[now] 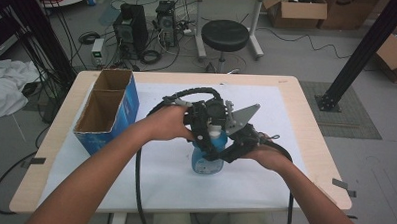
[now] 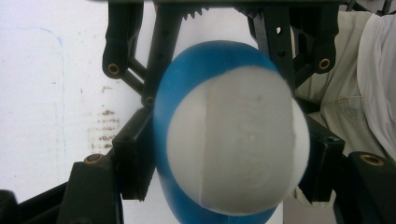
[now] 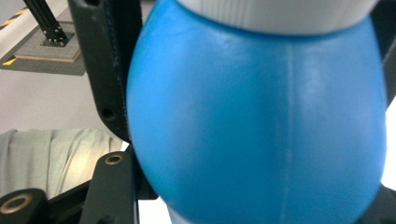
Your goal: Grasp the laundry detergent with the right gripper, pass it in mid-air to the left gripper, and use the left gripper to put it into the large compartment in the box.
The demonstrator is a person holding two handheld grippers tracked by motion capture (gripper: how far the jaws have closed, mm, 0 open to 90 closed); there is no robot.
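blue bottle stood upright at table centre, 3 o'clock of the open box. body pinched by right gripper; left gripper set round white cap, contact w/ pads can't be told. likely step: cap to be unscrewed; next, firm clamp & twist needed

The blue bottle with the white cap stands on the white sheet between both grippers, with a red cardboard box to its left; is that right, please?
Only the box colour is wrong. In the high view the cardboard box left of the blue bottle is blue outside, with a brown inside. The bottle does stand on the white sheet between the left gripper and the right gripper.
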